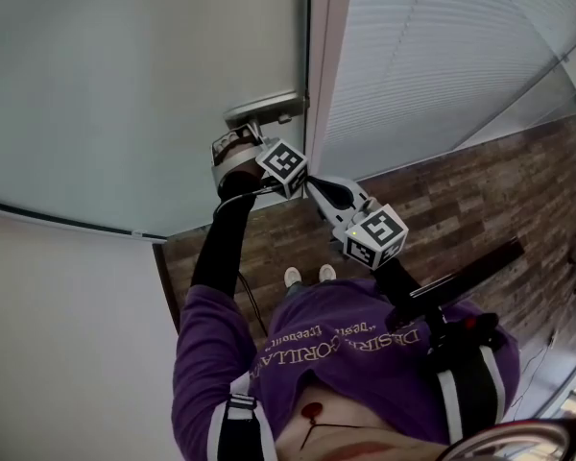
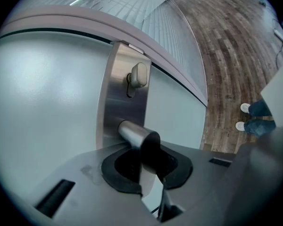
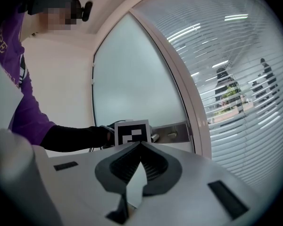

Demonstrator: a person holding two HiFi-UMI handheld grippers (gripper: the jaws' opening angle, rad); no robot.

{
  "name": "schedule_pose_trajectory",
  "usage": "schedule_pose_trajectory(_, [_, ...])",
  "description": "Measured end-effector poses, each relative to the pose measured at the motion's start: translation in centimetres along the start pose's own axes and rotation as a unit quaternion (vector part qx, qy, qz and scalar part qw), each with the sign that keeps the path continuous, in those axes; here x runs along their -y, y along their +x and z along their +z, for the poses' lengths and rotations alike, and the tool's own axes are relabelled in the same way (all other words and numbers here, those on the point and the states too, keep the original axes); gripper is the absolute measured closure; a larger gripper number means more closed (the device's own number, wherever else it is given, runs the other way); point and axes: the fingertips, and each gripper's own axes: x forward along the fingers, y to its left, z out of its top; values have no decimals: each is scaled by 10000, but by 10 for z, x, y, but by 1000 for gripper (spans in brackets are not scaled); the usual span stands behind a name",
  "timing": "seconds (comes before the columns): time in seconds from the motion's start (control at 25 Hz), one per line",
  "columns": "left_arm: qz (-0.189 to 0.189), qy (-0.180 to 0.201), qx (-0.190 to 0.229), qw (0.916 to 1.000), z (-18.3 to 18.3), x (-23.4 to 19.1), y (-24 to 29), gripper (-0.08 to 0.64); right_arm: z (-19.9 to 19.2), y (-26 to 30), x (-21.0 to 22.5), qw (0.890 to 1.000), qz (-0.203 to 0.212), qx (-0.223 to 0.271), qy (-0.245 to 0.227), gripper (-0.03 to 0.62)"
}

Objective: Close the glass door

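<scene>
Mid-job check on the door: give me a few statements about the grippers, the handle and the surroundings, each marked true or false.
1. The left gripper has its jaws closed on the door handle. True.
2. The thumb-turn and the handle share one metal plate. True.
3. The right gripper grips the thumb-turn. False: its jaws are together, empty, clear of the door.
4. The floor is grey carpet. False: it is wood planking.
</scene>
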Motion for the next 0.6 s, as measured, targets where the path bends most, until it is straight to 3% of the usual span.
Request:
schedule_pose_trajectory(0.32, [-111, 159, -211, 9996, -9, -7, 3, 522, -4, 4, 2, 10000, -83, 7, -8, 603])
schedule_pose_trajectory(0.6, [67, 119, 185, 9997, 0, -2, 13, 523, -4, -1, 2, 9997, -186, 73, -105, 603])
